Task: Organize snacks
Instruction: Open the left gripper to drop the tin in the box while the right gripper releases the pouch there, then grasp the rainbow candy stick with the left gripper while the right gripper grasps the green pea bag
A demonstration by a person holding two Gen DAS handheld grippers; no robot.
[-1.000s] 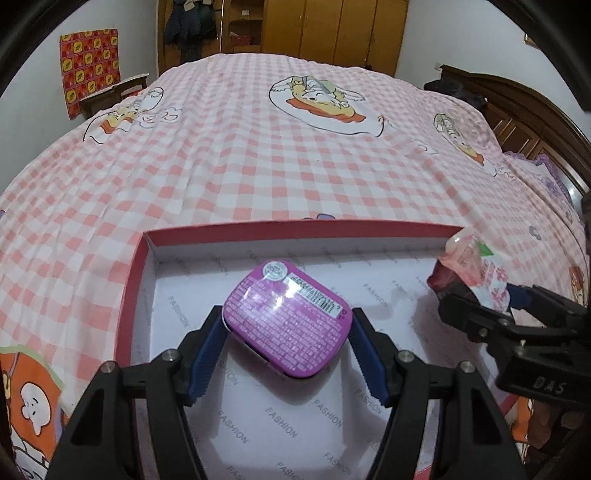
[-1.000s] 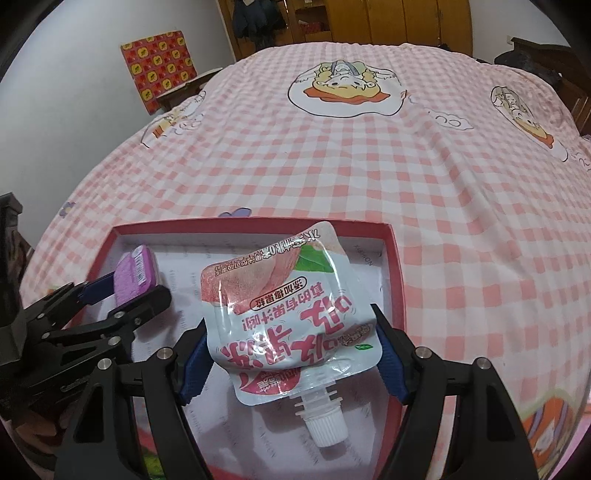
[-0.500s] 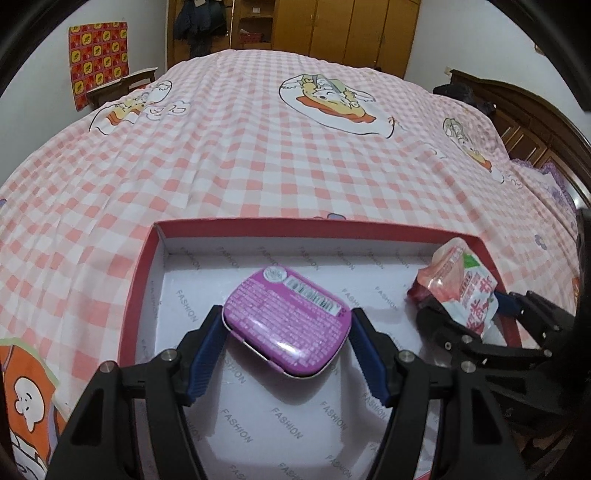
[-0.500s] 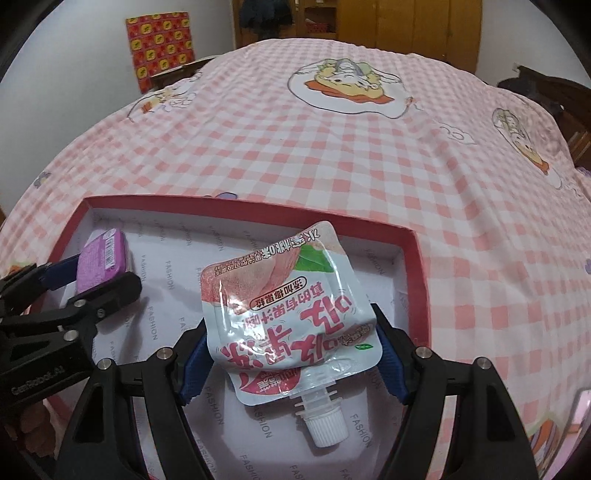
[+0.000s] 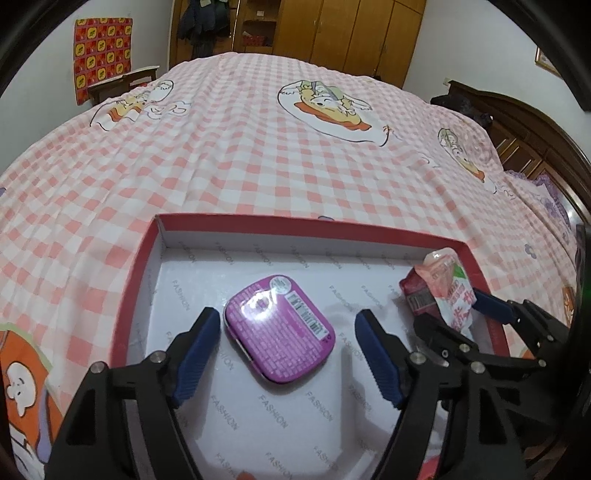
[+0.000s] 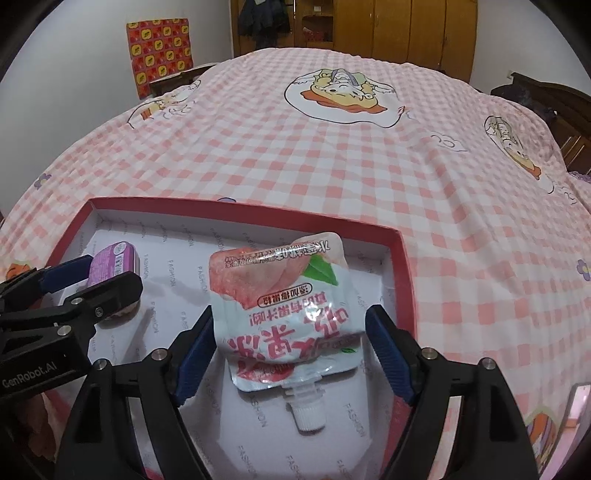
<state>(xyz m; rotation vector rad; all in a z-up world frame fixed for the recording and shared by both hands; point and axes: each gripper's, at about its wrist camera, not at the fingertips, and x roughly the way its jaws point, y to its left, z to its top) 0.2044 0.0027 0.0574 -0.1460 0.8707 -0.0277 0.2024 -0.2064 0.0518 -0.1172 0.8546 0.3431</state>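
A purple candy tin (image 5: pixel 277 331) lies flat on the white floor of a red-rimmed box (image 5: pixel 295 226). My left gripper (image 5: pixel 288 354) is open, its blue pads apart on either side of the tin and not touching it. A pink and white spouted jelly pouch (image 6: pixel 284 314) lies in the right part of the box (image 6: pixel 236 206), spout toward me. My right gripper (image 6: pixel 291 349) is open around the pouch, with gaps on both sides. The pouch also shows in the left wrist view (image 5: pixel 443 288), and the tin in the right wrist view (image 6: pixel 112 267).
The box sits on a bed with a pink checked cartoon sheet (image 5: pixel 258 129). A dark wooden headboard (image 5: pixel 524 125) is at the right, wooden wardrobes (image 5: pixel 351 33) at the back. A small table (image 5: pixel 122 83) stands at the far left.
Both grippers have opened and let go: the tin and the pouch, held a second ago, now lie on the box floor. Both grippers lowered further into the box.
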